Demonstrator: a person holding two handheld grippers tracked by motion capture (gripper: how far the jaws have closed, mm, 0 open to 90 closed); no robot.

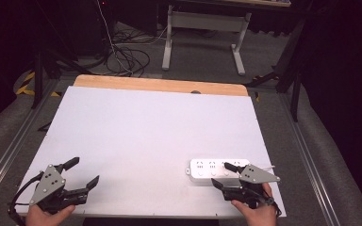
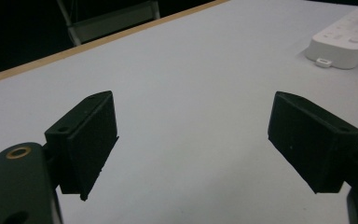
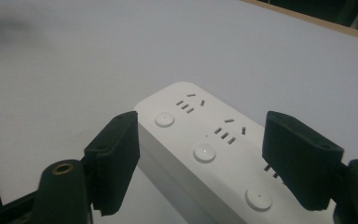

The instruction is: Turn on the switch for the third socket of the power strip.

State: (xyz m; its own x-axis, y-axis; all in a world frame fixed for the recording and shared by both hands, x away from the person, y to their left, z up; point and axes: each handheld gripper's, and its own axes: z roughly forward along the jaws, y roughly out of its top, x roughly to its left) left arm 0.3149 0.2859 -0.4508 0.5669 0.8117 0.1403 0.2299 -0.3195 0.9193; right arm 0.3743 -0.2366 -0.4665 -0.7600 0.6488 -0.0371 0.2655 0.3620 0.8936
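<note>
The left black hand-held gripper, held in the person's left hand at the near left corner, has its jaws spread wide. The right black hand-held gripper, in the right hand, likewise gapes apart, both angled forward.

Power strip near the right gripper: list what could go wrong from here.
1. The power strip lies near the table's front edge; a push from the right gripper could slide it off.
2. Its jaws stand open around the strip's width; closing them may press a round button.
3. Smooth white casing may slip when lifted.
</note>
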